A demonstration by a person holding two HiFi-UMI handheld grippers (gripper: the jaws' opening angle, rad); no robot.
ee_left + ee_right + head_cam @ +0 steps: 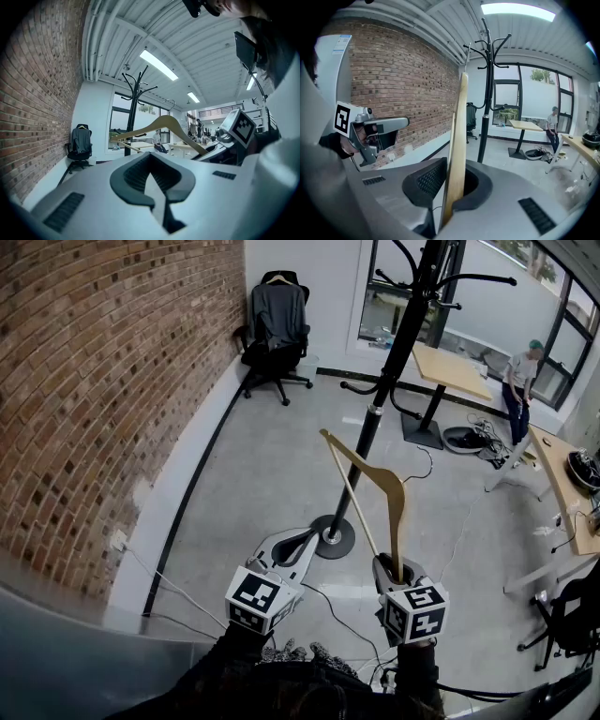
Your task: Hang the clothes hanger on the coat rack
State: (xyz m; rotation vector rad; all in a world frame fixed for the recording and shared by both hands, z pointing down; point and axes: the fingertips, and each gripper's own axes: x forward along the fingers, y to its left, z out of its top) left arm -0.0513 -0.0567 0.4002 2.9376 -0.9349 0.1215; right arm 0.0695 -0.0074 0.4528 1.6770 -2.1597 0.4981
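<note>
A pale wooden clothes hanger (373, 477) stands up from my right gripper (395, 570), which is shut on the end of one of its arms. In the right gripper view the hanger (457, 140) rises edge-on between the pads, its metal hook near the top. The black coat rack (398, 343) stands just beyond the hanger, its round base (333, 538) on the floor and its curved hooks (487, 44) high up. My left gripper (298, 547) is held level to the left of the hanger, shut with nothing in it. Its own view shows the hanger (161, 129) ahead of it to the right.
A brick wall (94, 381) runs along the left. A black office chair (275, 324) with a grey garment stands at the back. Wooden desks (452, 369) and a standing person (520, 381) are at the right. Cables (328, 601) trail over the grey floor.
</note>
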